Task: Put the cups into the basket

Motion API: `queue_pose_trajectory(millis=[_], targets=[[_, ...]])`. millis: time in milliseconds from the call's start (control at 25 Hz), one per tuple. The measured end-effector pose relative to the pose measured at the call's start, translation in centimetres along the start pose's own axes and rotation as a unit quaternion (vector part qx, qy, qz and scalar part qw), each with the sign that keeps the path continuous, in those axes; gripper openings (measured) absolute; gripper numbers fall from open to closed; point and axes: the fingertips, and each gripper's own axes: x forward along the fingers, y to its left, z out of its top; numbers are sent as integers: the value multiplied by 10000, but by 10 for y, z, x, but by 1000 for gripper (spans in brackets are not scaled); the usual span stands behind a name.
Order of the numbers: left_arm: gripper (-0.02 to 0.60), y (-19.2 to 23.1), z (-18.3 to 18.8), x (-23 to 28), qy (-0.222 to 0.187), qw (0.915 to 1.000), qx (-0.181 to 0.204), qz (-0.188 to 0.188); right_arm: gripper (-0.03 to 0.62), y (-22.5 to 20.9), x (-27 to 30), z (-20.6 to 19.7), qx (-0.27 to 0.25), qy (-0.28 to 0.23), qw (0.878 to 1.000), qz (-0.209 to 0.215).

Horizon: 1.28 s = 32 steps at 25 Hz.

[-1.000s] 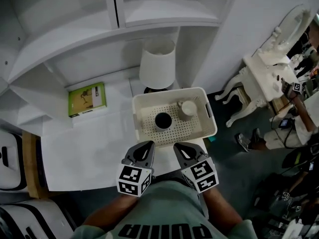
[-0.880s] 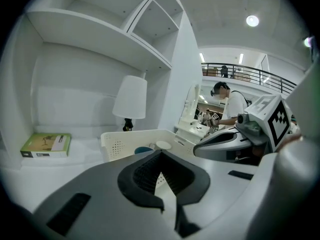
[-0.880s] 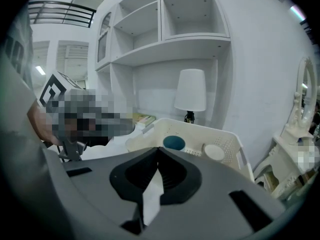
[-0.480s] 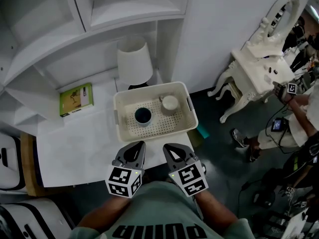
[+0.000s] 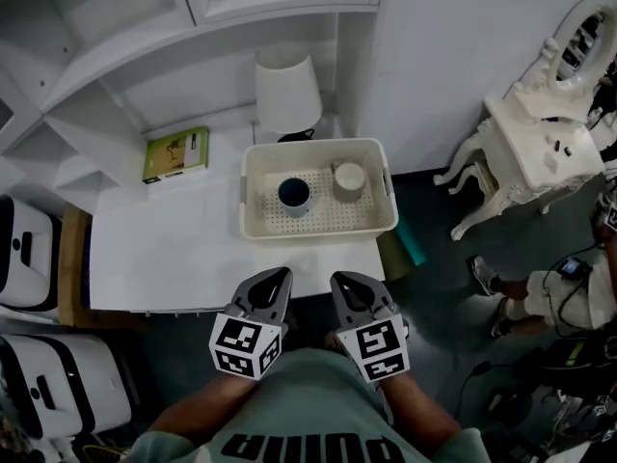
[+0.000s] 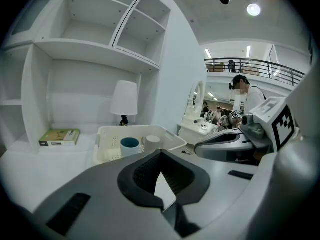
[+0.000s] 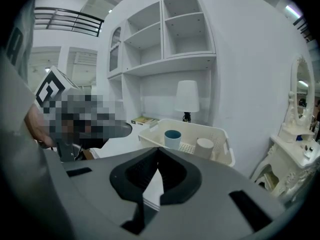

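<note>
The head view looks steeply down over the white counter (image 5: 174, 258). Both gripper views look low across it from its near edge; all three share the white perforated plastic basket (image 5: 318, 233).

White lamp (image 5: 286, 90), green book (image 5: 176, 153), ornate dressing table (image 5: 540, 152)

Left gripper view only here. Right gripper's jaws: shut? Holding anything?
Observer: The right gripper view shows the right gripper shut, with nothing between its jaws.
Operator: Any cup outside the basket? My view doesn't cover the whole table.
Observer: The head view shows none on the table. The blue cup and the white cup stand upright side by side inside the basket.
</note>
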Motion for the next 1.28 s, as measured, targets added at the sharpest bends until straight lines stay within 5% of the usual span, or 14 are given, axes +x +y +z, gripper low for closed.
queue_pose_trajectory(millis=[520, 1280], targets=[[6, -24, -33, -50, -11, 9985, -22, 540, 15, 36, -32, -39, -20, 3, 9997, 262], [6, -5, -45, -94, -122, 9999, 94, -32, 15, 76, -47, -39, 381, 44, 9979, -523]])
